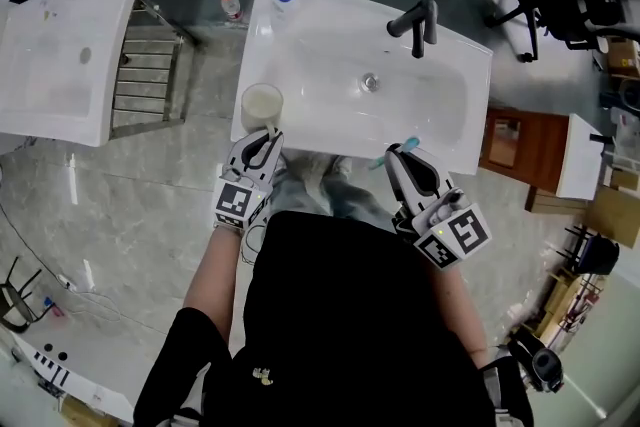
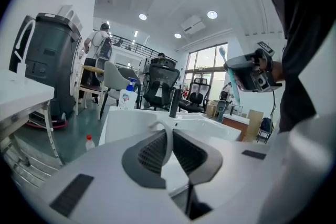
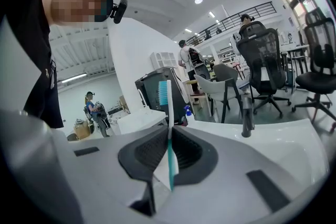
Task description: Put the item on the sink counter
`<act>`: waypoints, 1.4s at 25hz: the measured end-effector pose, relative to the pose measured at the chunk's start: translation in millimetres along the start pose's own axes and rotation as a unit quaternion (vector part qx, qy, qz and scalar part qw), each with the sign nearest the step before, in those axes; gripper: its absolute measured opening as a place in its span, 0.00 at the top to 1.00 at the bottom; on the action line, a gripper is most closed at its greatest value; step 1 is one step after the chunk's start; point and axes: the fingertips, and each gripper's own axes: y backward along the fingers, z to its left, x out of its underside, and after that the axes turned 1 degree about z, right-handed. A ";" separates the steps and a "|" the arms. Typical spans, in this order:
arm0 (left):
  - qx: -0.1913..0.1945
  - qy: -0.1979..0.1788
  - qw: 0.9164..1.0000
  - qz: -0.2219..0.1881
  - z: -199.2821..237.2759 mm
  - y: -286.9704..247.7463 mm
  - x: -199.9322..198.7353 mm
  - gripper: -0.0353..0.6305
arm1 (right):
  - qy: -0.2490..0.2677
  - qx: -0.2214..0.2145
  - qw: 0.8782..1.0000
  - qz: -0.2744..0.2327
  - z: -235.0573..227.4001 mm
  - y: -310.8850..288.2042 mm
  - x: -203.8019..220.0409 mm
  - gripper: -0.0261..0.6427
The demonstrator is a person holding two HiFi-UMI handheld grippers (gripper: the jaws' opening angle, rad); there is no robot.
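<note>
White cup (image 1: 262, 105), inside plain cream, sits at table's (image 1: 262, 35) front-left corner in head view, w/ L hand-held gripper (image 1: 262, 147) at its near rim. L gripper view: jaws pinch that thin rim. R gripper view: R hand-held gripper (image 3: 170, 134) clamps teal toothbrush (image 3: 169, 113) upright, bristles up.

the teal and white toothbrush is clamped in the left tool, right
Not quite. The toothbrush is clamped in the right tool, not the left, as the right gripper view shows. The left tool is pinching the rim of a white cup instead.
</note>
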 end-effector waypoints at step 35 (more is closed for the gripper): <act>0.046 -0.030 0.996 0.072 -13.1 17.8 44.0 0.75 | -0.030 -0.007 1.000 -0.008 22.5 -11.4 25.9 0.89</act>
